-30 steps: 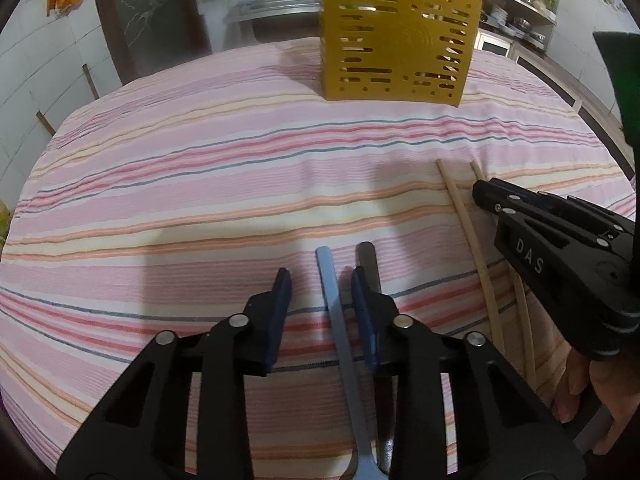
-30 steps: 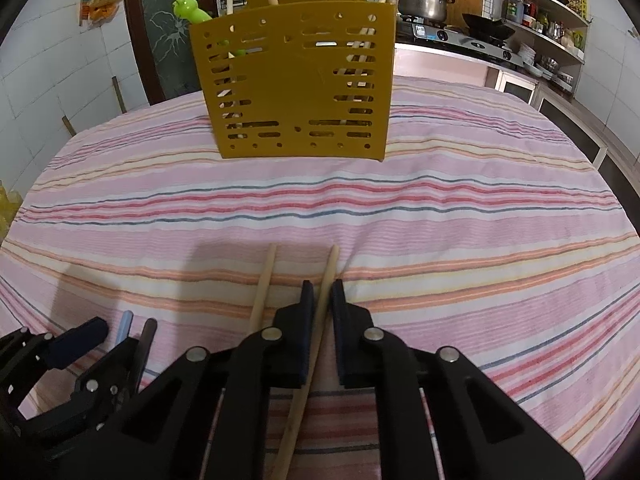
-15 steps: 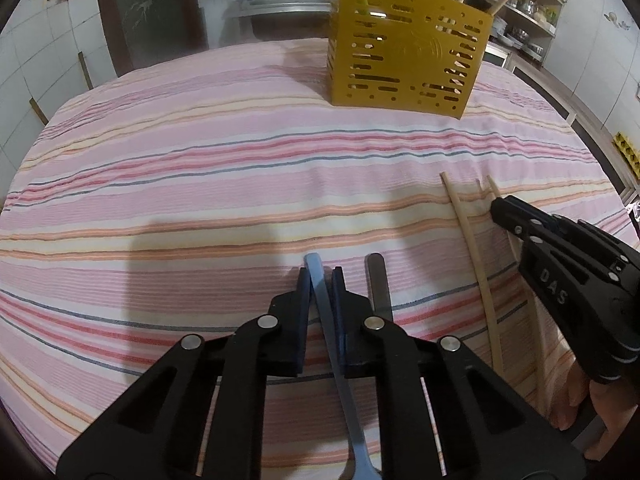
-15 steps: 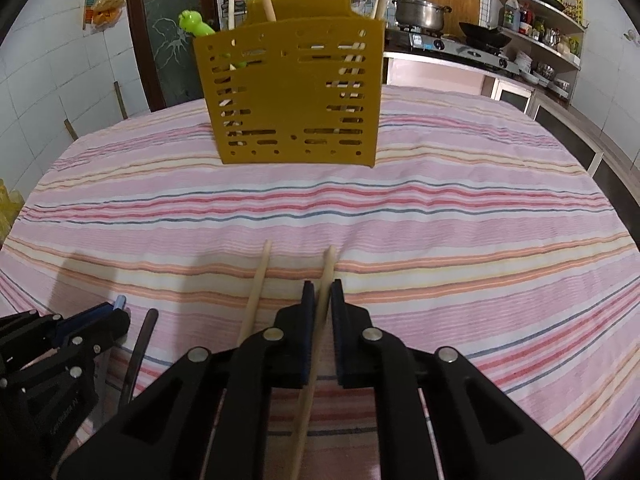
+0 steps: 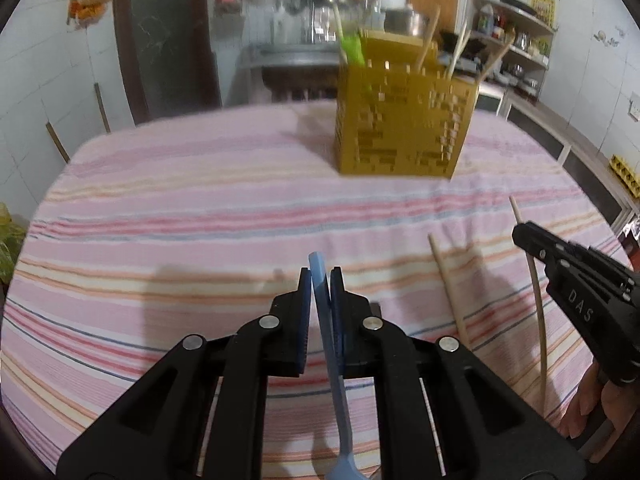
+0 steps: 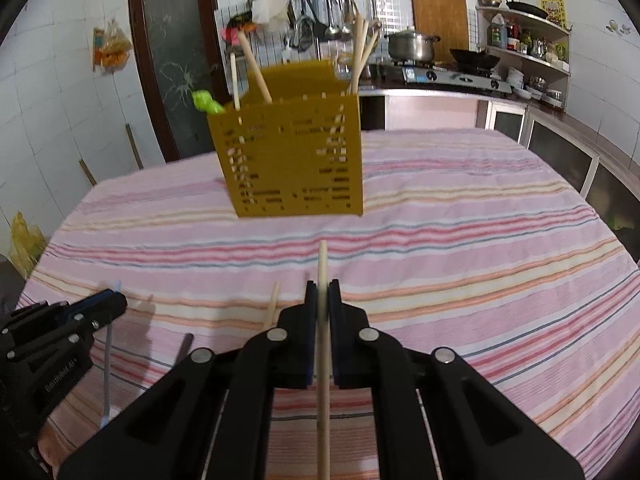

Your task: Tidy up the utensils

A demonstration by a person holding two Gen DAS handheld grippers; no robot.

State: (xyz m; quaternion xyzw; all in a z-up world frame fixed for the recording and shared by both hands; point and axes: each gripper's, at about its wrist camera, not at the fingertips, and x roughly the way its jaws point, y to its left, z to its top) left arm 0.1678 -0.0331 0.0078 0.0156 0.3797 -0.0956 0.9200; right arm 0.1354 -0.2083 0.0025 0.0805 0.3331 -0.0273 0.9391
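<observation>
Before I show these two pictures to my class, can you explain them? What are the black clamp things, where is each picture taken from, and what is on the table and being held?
There is no robot here. A person holds one hand-held gripper in each hand, and each gripper carries a wide-angle camera looking forward along its two fingers. So one picture comes from the left gripper, the other from the right gripper, and each also catches the other gripper at its edge.

The table wears a pink striped cloth. On it stands a yellow perforated utensil holder with several wooden sticks already inside. One wooden chopstick and a dark utensil handle lie on the cloth.

The left jaws are closed on a blue utensil handle. The right jaws are closed on a second wooden chopstick.
</observation>
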